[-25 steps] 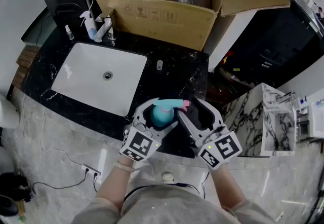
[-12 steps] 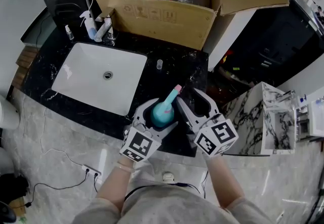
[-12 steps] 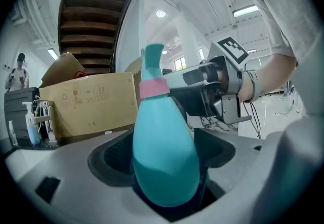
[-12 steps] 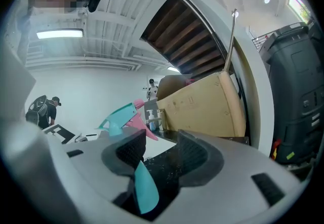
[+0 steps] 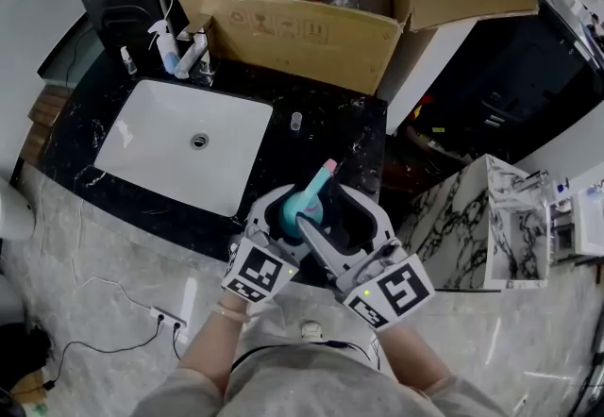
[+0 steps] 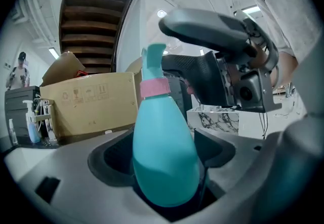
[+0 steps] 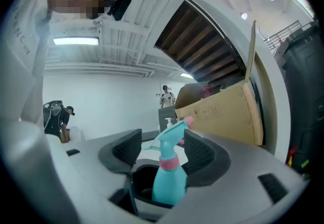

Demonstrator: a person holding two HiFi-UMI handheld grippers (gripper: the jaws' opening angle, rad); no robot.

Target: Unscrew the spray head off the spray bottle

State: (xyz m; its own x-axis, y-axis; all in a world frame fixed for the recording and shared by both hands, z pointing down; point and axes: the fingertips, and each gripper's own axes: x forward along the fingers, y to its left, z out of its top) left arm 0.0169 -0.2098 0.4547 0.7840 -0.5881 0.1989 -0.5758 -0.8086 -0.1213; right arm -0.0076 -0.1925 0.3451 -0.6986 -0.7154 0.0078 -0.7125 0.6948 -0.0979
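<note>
While the left gripper (image 6: pixel 163 170) has its jaws clamped on the teal belly of the bottle (image 6: pixel 164 152), the right gripper (image 7: pixel 162 148) is opening, with the spray head (image 7: pixel 171 134) standing in the gap between its pads. No pad shows firm contact with the head, though the pink nozzle (image 7: pixel 188 122) tip sits just beside the right-hand pad.

The bottle is held in the air over the front edge of the black counter (image 5: pixel 351 137), upright, so its long axis runs up out of the left jaws through the pink collar (image 7: pixel 168 163). From above, the nozzle points away from the person and slightly to the right.

The head therefore lies straight ahead of the right jaws and between them, and that gripper is the one placed to turn it. My reading is that the right jaws are letting go to take a fresh bite, so the next turn needs them closed squarely across the head or collar, about the bottle's axis.
</note>
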